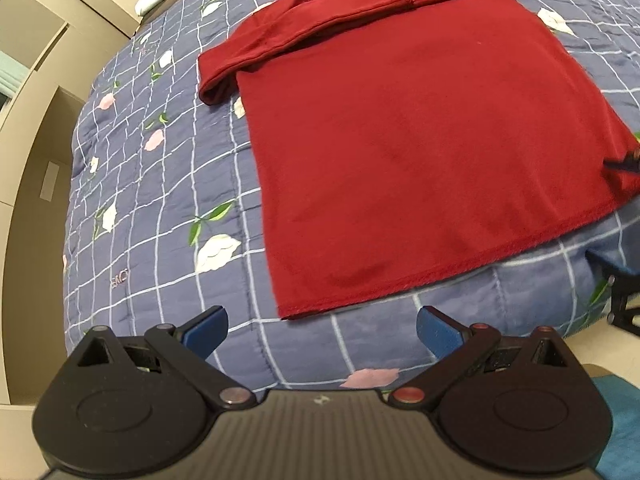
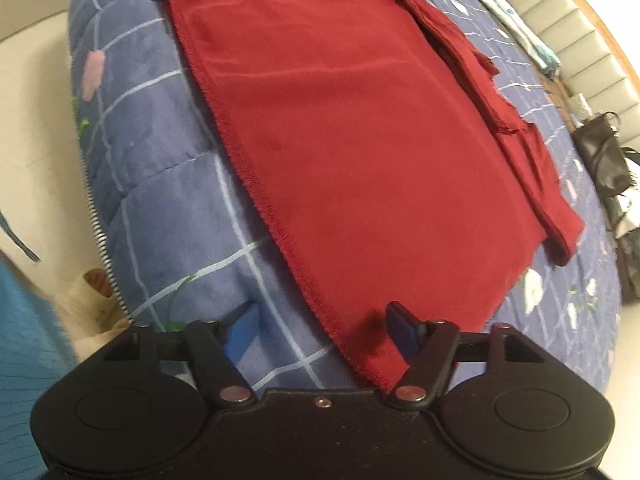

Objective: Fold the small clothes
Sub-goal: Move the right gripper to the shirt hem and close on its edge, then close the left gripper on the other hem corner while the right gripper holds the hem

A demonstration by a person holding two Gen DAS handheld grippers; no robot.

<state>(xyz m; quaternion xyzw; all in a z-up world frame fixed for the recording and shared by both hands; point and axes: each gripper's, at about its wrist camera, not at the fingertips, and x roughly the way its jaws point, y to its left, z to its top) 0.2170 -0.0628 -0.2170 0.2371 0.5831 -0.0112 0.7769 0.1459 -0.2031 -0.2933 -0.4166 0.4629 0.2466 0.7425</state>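
Bedroom, blue floral quilt (image 1: 168, 208) | red shirt (image 1: 420, 140) flat near quilt's front edge, sleeves folded in | soft, light, limp, will sag | my left gripper (image 1: 322, 332) spread, empty, just short of hem | my right gripper (image 2: 320, 332) spread astride hem corner | pinch hem corners

- Soft, even indoor light in both views, with no glare.
- Strong fisheye curving bends the bed quilt (image 1: 160, 208) and dark corners frame each picture.
- Slight blur smears the edges.
- A small shadow lies beneath the right gripper (image 2: 322, 330).
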